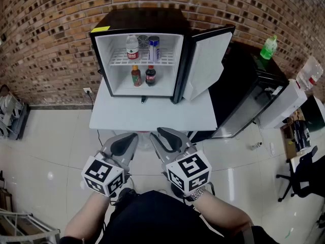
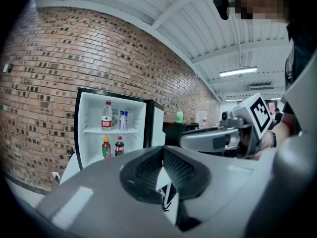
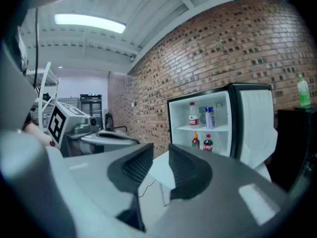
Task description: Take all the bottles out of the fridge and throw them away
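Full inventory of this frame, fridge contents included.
black mini fridge with white interior: 1, door open, on the table
white rectangular table: 1, against the brick wall
clear water bottle with red label: 1, upper shelf, left
blue-and-white container: 1, upper shelf, right
orange-capped bottle with green label: 1, fridge floor, left
dark cola bottle with red label: 1, fridge floor, right
green plastic bottle: 1, on the black cabinet right of the fridge
left tool: 1, grey, shut, empty
right tool: 1, grey, slightly open, empty
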